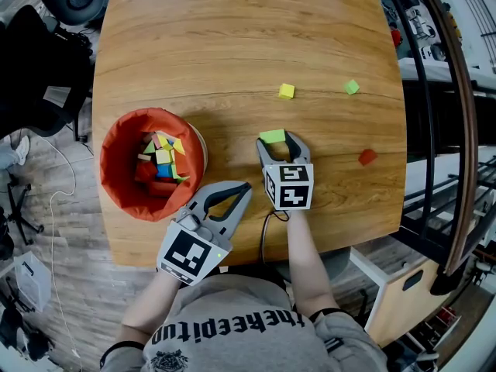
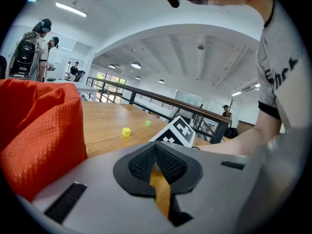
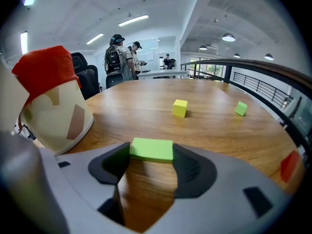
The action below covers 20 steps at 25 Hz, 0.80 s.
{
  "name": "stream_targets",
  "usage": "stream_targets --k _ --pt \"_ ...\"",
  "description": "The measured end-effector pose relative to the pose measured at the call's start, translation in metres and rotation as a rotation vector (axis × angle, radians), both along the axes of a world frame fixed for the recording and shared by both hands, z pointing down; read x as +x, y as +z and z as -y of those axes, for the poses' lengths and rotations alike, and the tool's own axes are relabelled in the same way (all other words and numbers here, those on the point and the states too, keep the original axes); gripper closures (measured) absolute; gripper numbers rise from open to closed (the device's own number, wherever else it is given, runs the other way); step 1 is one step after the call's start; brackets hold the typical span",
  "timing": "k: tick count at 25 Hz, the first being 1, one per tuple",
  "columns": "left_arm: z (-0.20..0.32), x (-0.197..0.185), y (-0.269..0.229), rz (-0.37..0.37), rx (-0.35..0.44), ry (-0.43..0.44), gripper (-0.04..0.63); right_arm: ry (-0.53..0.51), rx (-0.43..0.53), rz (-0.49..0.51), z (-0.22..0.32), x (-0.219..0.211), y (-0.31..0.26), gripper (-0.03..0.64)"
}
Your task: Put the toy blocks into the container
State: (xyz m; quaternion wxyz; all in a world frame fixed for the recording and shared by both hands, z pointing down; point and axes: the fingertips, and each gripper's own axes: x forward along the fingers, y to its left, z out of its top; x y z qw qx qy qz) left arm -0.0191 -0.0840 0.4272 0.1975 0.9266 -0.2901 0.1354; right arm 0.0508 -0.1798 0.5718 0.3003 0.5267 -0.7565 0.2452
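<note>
The only writing is the lettering across my shirt (image 1: 232, 328), upside down in the head view, and I cannot read it with certainty. Each gripper's cube carries black-and-white square markers. My right gripper (image 3: 151, 156) is clamped on a flat green block (image 1: 272, 136), which is pressed between both pads, just right of the orange-lined container (image 1: 108, 161) of blocks. My left gripper (image 1: 246, 185) is closed and empty, beside that container. A yellow block (image 1: 287, 91), a small green block (image 1: 352, 87) and a red block (image 1: 367, 156) lie apart on the surface (image 1: 232, 45).
</note>
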Motion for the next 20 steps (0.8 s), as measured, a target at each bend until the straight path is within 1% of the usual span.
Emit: stream_targets --k 7,20 --pt "-0.004 0.0 -0.002 -0.001 0.007 0.004 0.581 0.018 0.029 0.027 0.001 0.004 -0.012 0.339" --pt "-0.014 0.001 -0.016 -0.015 0.044 0.019 0.581 0.026 0.101 0.073 -0.004 0.004 -0.053 0.341"
